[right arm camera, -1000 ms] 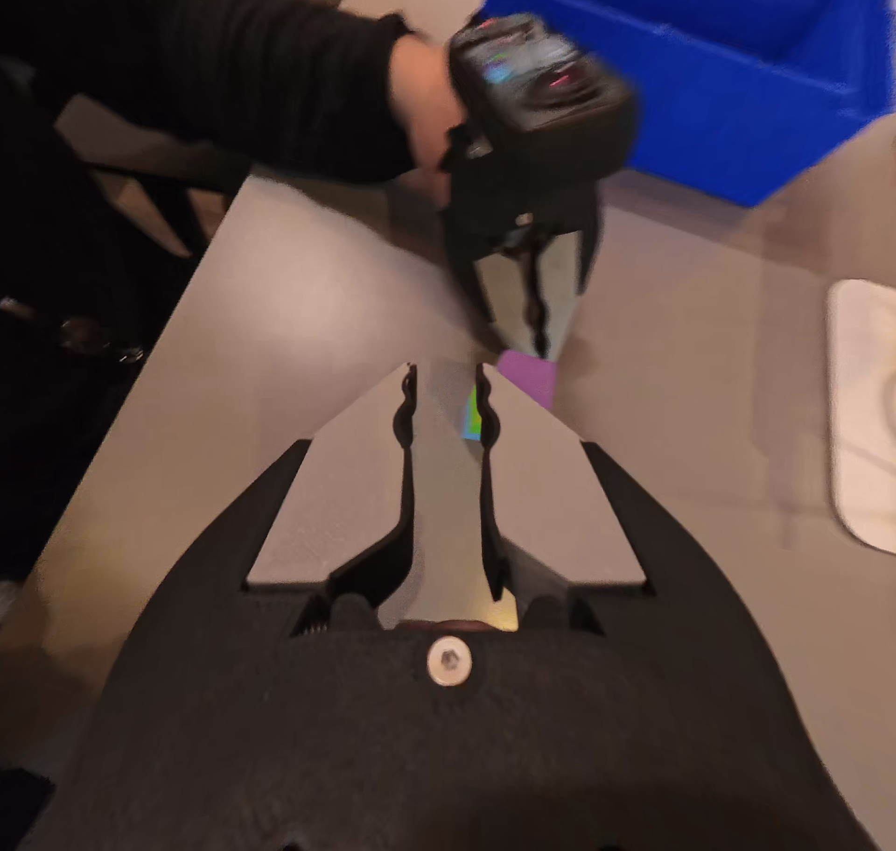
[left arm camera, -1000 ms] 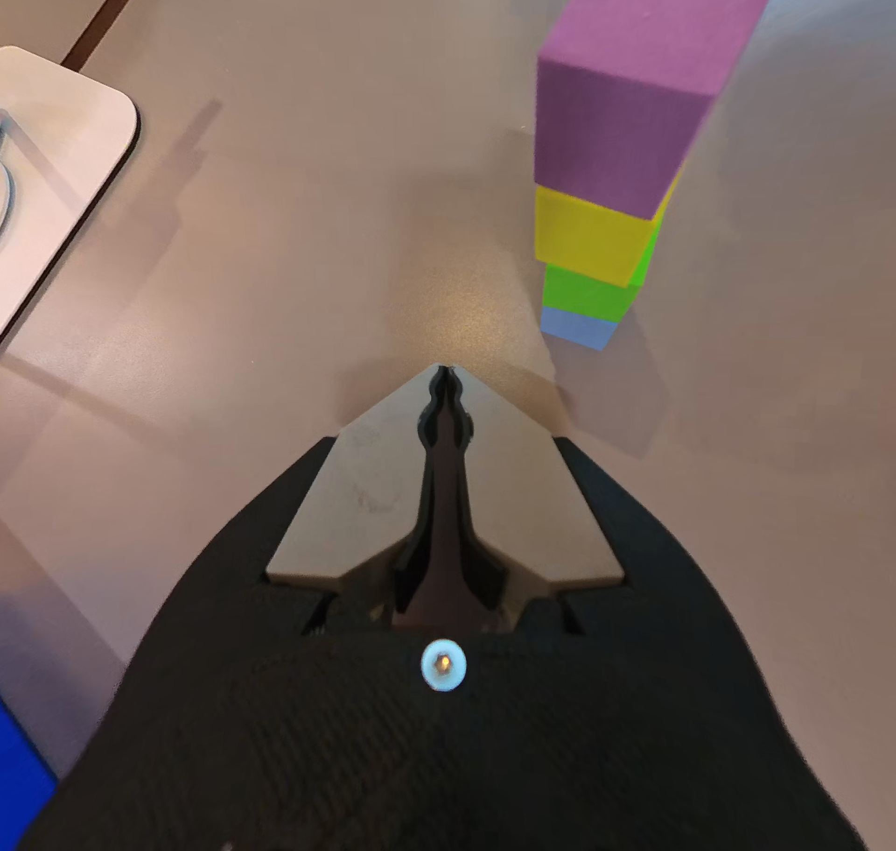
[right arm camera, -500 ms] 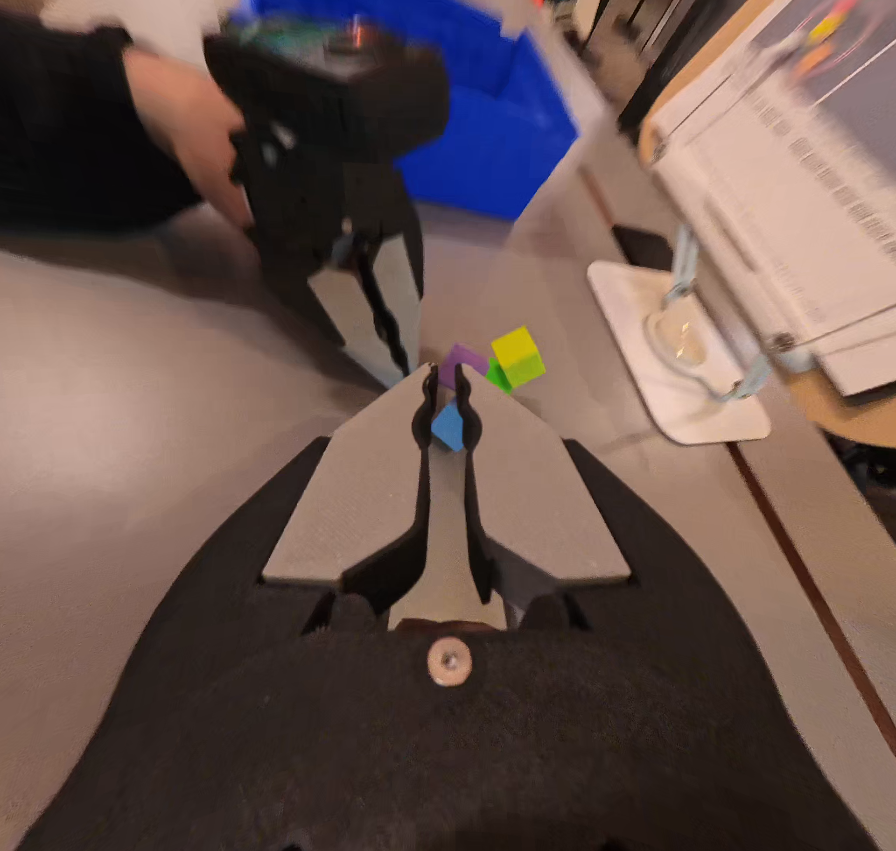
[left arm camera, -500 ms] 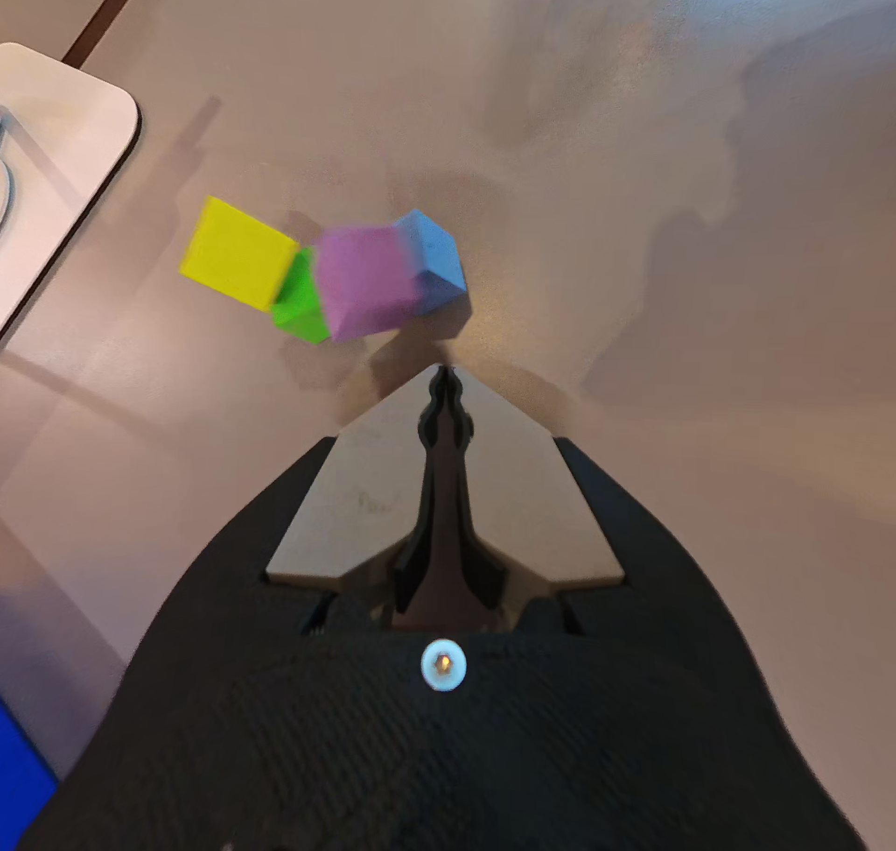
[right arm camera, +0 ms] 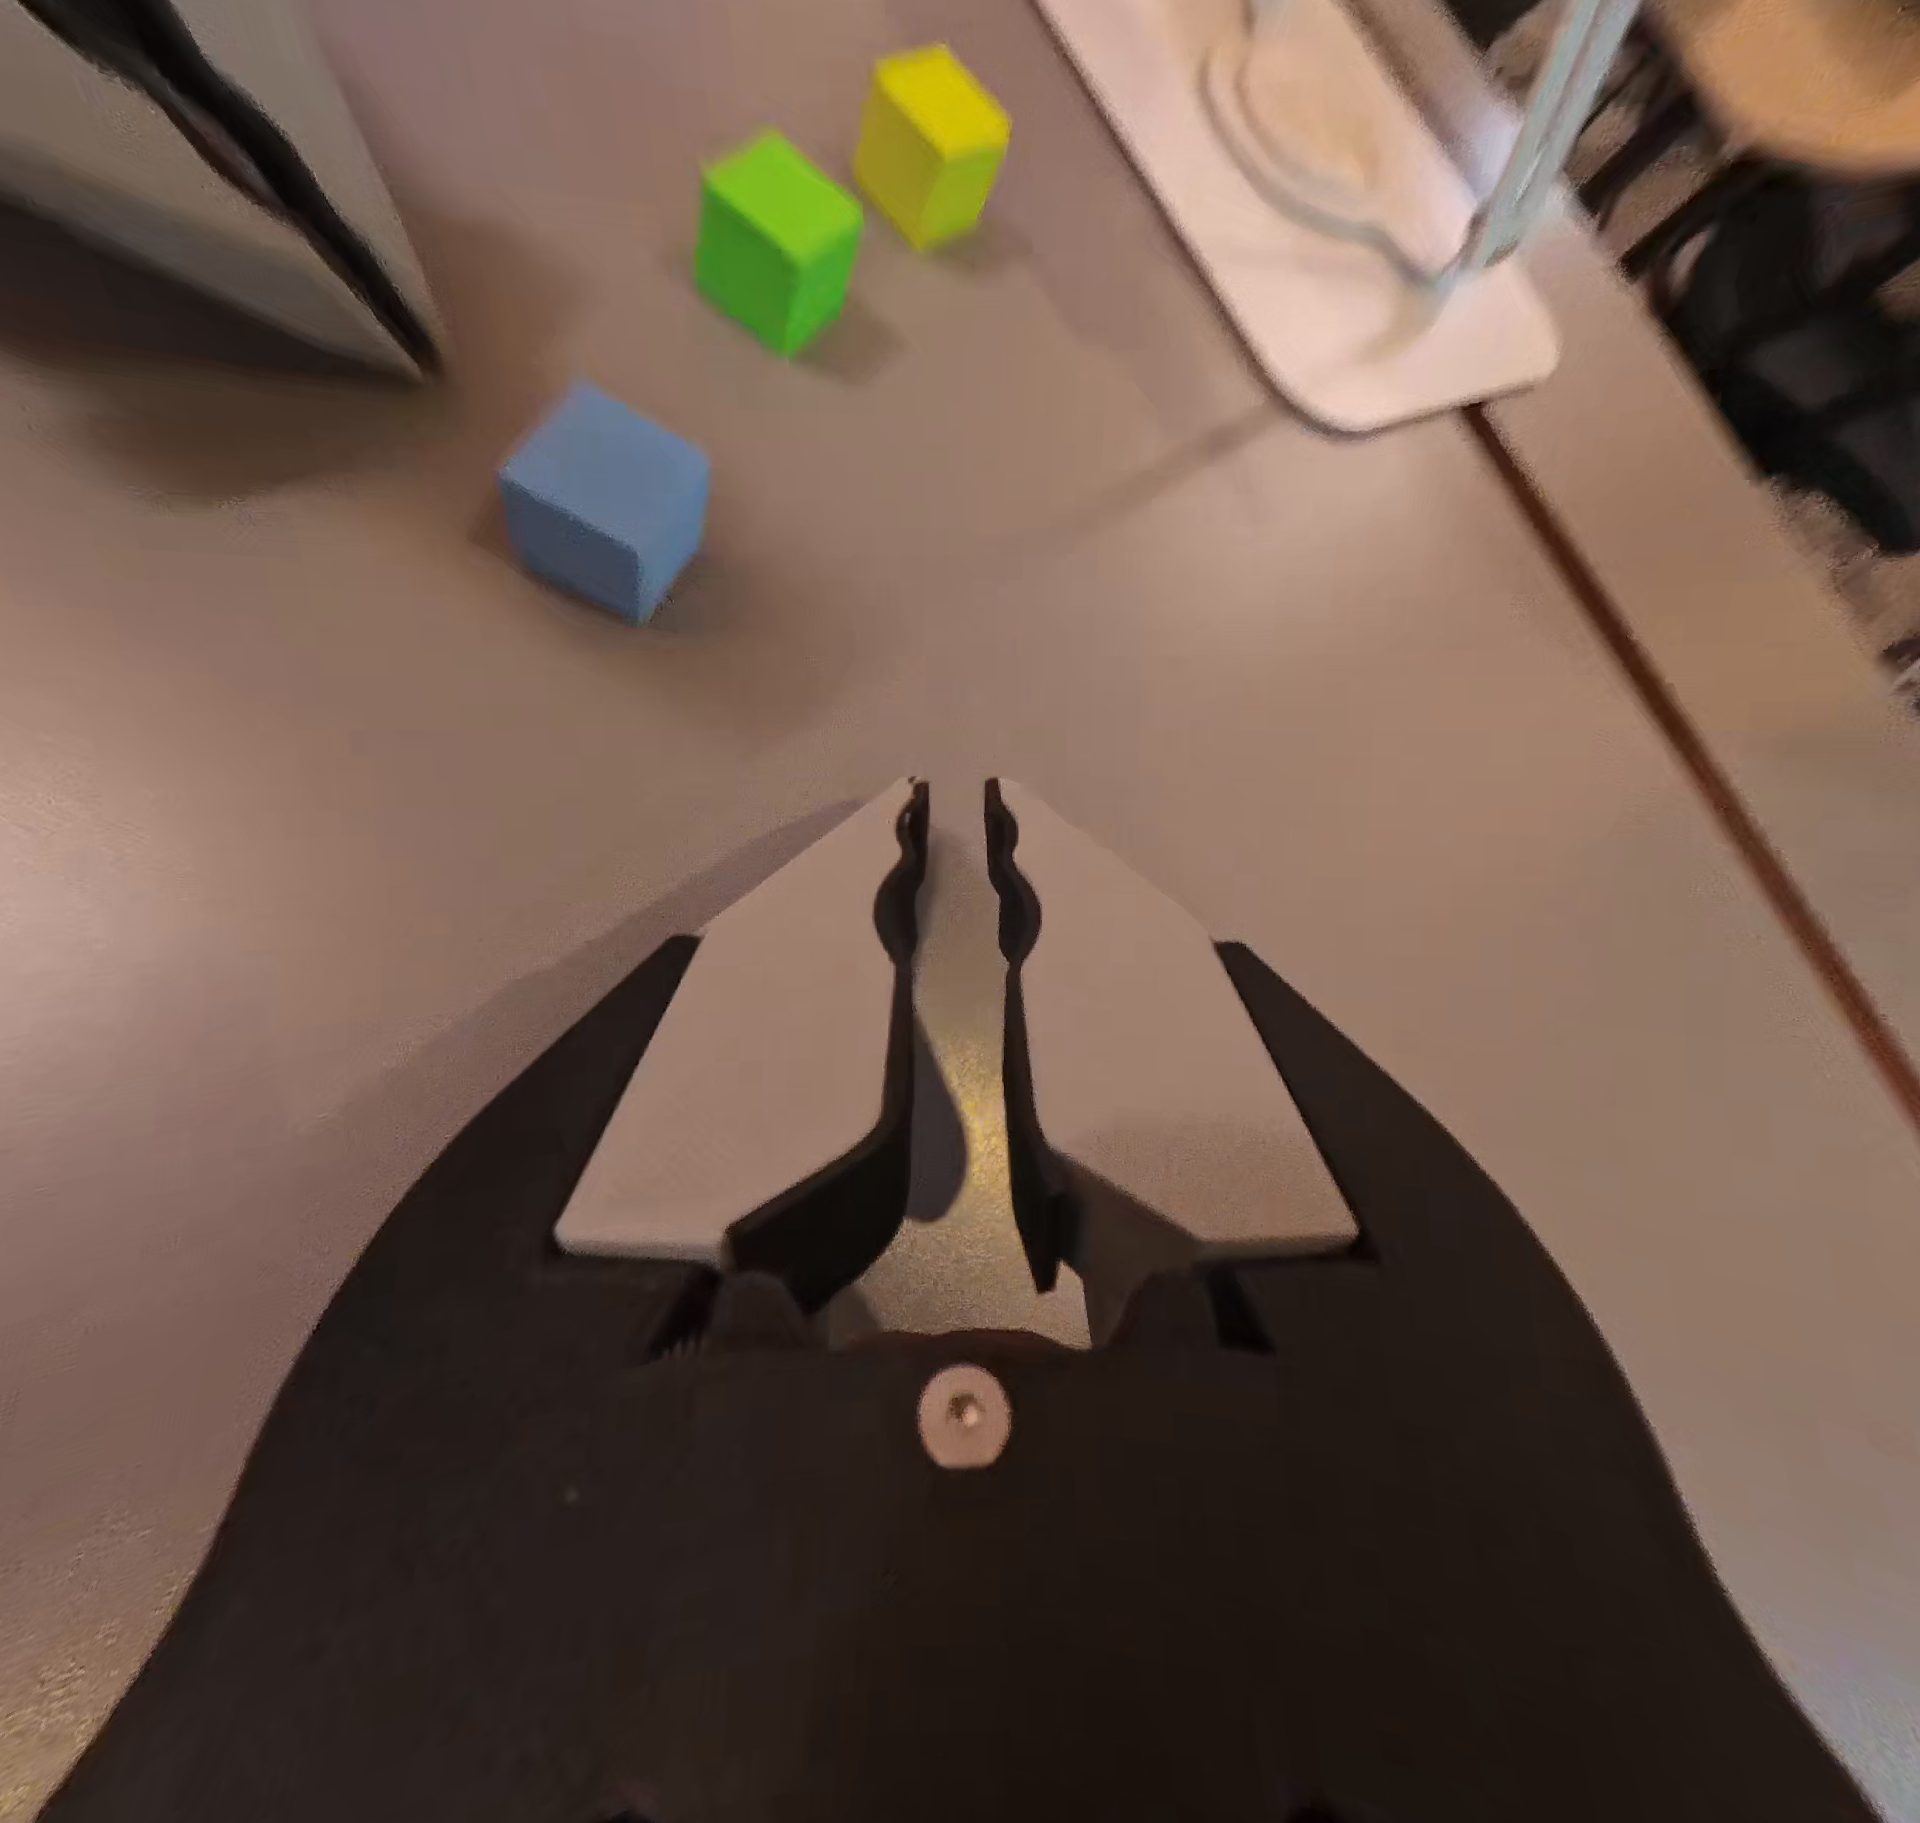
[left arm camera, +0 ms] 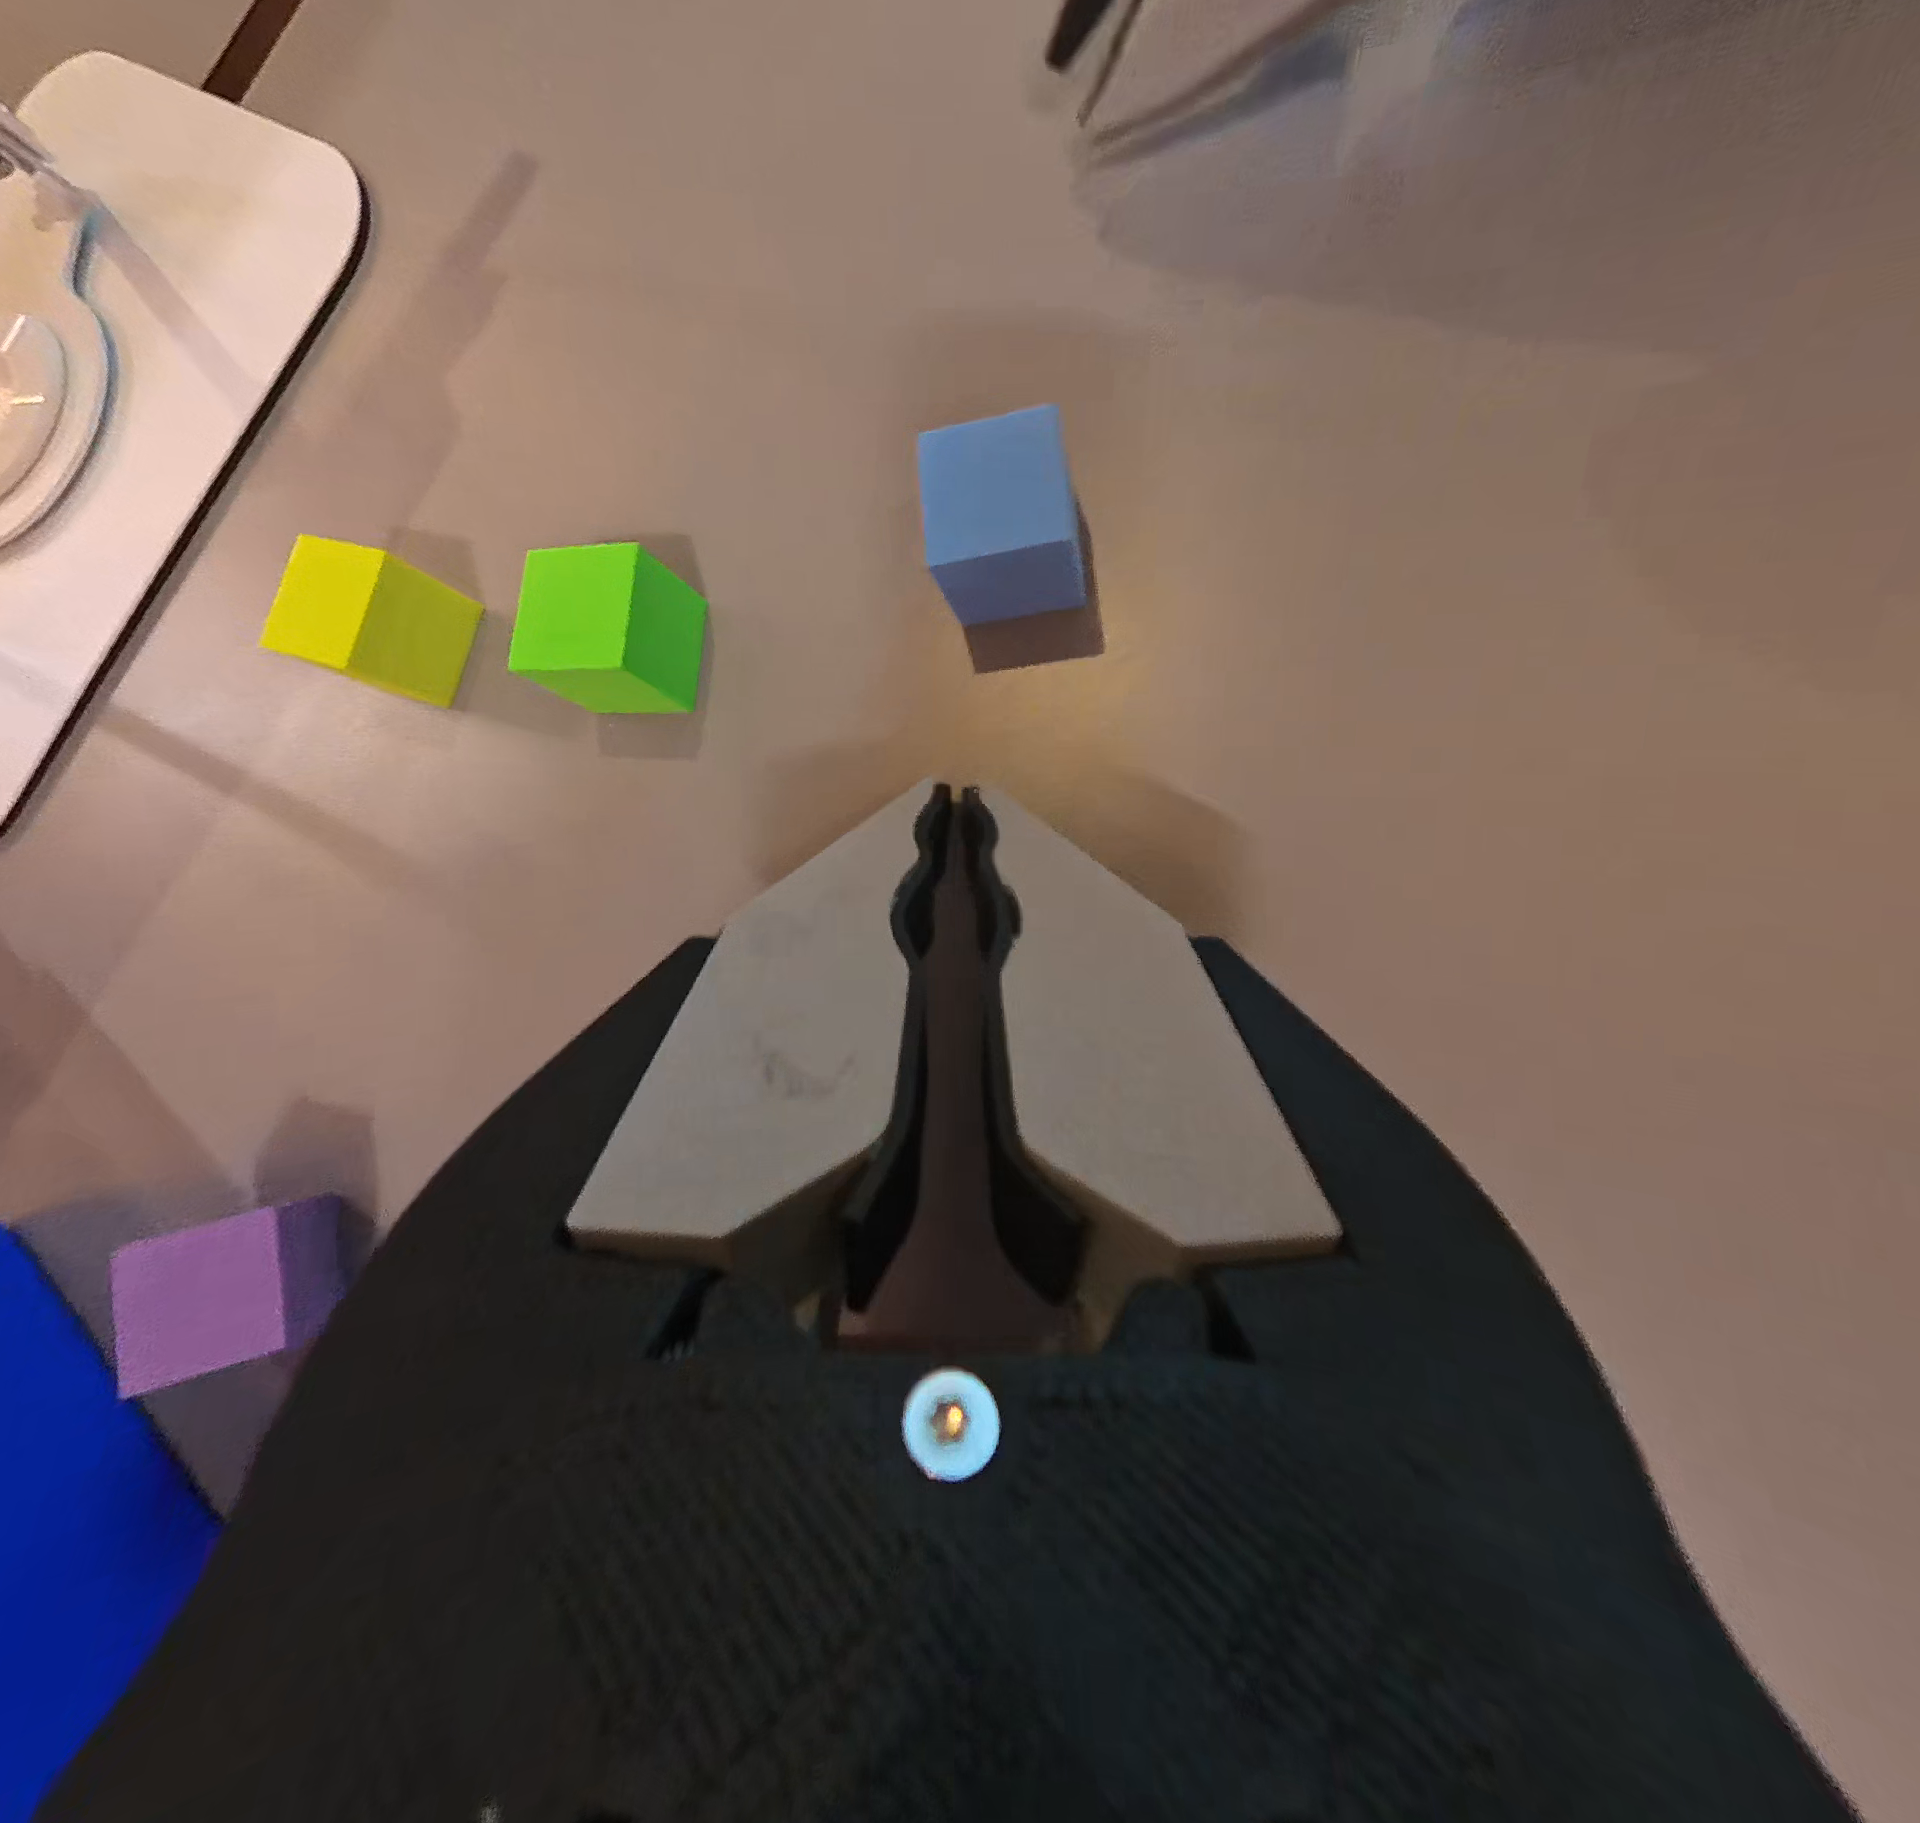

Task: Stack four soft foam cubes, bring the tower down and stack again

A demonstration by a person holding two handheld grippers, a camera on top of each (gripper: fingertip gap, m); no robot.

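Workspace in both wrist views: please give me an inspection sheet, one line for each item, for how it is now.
Surface: grey-brown table, with a dark seam near one edge.
Job's things: four cubes lie apart, none stacked: blue cube, green cube, yellow cube, purple cube beside a blue bin.
Clutter: white flat base carrying a clear stand.
Grippers: left tool shut and empty; right tool slightly open and empty.
Cables: nothing seen.
Surroundings: dark blurred shapes beyond the table edge, too unclear to name.
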